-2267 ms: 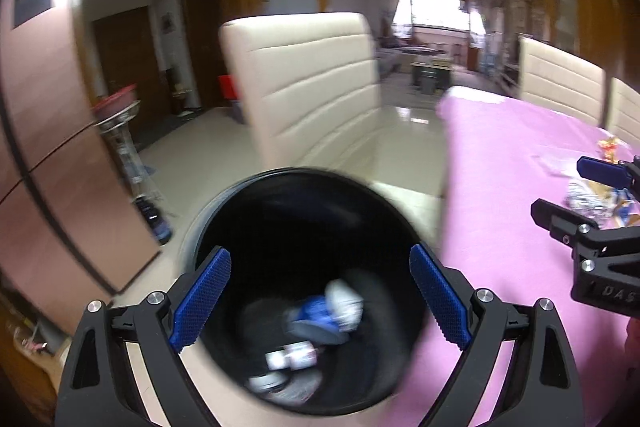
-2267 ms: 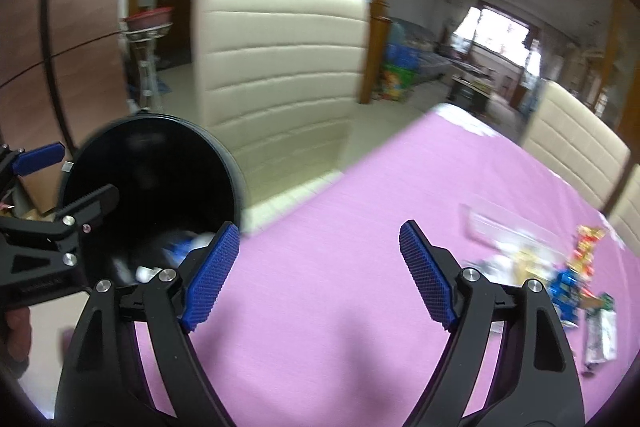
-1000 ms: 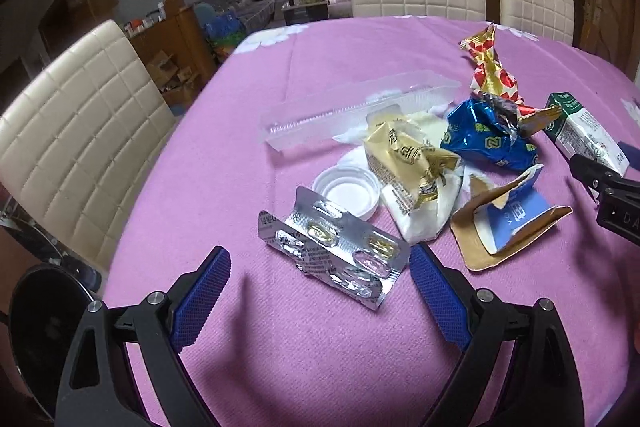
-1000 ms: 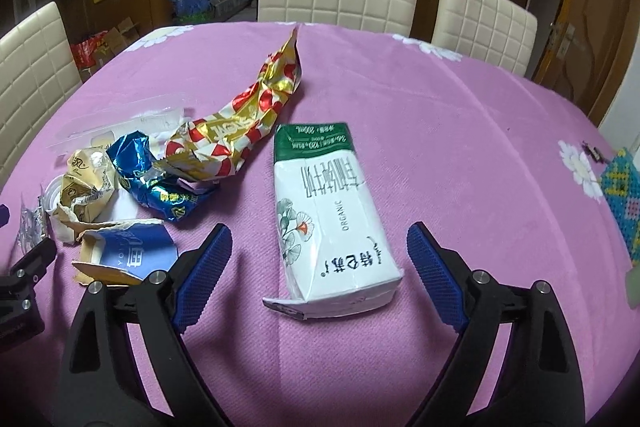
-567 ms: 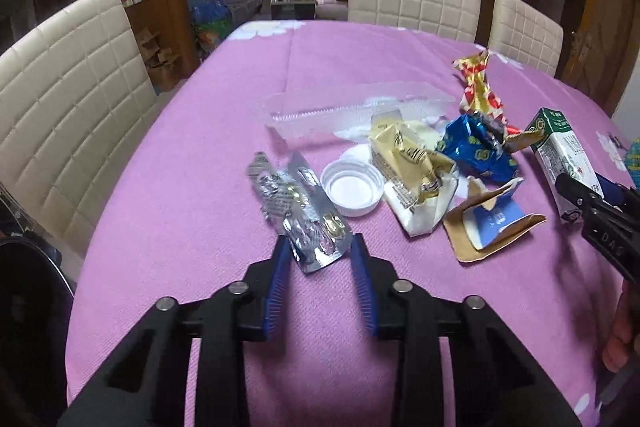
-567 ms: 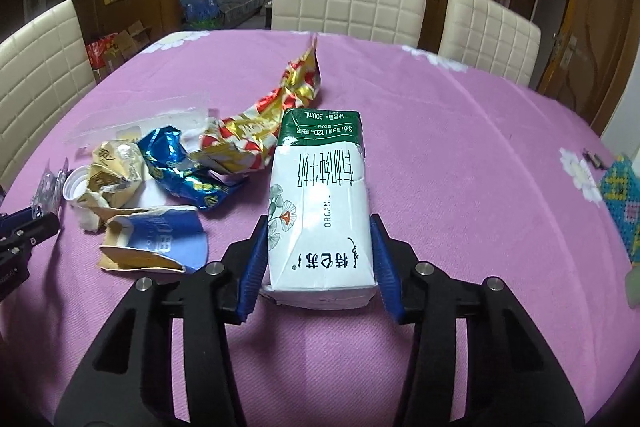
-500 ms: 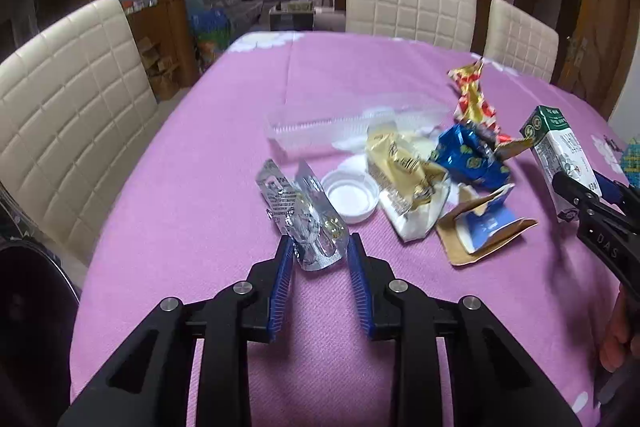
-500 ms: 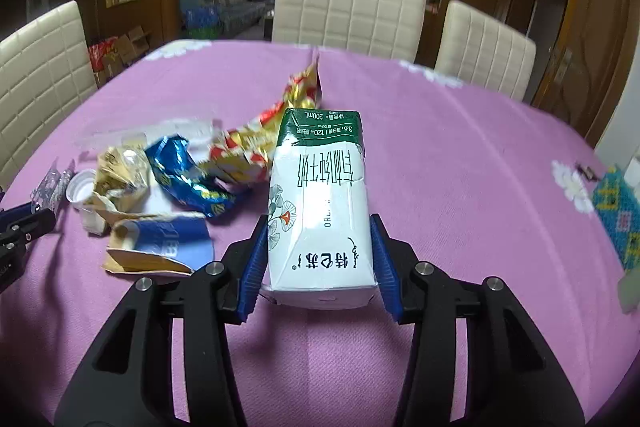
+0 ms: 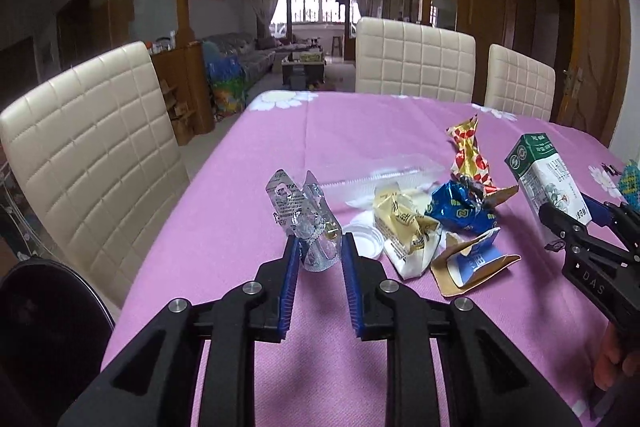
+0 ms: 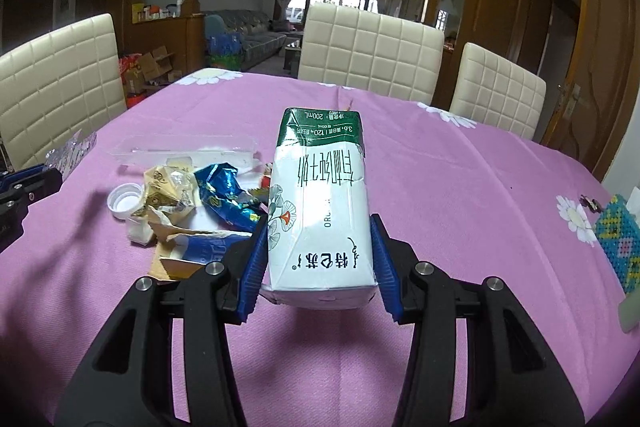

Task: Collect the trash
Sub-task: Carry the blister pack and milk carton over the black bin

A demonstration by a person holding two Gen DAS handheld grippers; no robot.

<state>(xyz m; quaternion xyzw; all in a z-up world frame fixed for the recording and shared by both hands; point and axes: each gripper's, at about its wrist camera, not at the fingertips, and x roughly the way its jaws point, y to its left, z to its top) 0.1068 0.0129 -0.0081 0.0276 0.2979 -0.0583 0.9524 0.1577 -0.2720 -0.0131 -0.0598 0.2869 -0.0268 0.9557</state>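
My left gripper [image 9: 319, 247] is shut on a silver blister pack [image 9: 302, 215] and holds it above the pink tablecloth [image 9: 248, 187]. My right gripper [image 10: 318, 251] is shut on a white and green milk carton [image 10: 320, 203], lifted off the table; it also shows in the left wrist view [image 9: 546, 179]. On the table lie a white cap [image 9: 362, 239], a cream wrapper [image 9: 404, 227], a blue foil wrapper [image 9: 460, 209], a red and gold wrapper [image 9: 466, 151], a torn blue and tan carton [image 9: 472, 263] and a clear plastic tray [image 9: 384, 175].
The black trash bin [image 9: 44, 323] stands on the floor at the table's left edge. Cream chairs [image 9: 88, 147] surround the table. A beaded coloured box [image 10: 618, 243] sits at the far right of the table.
Both grippers closed, the left on the blister pack and the right on the milk carton, and both have lifted their items off the table.
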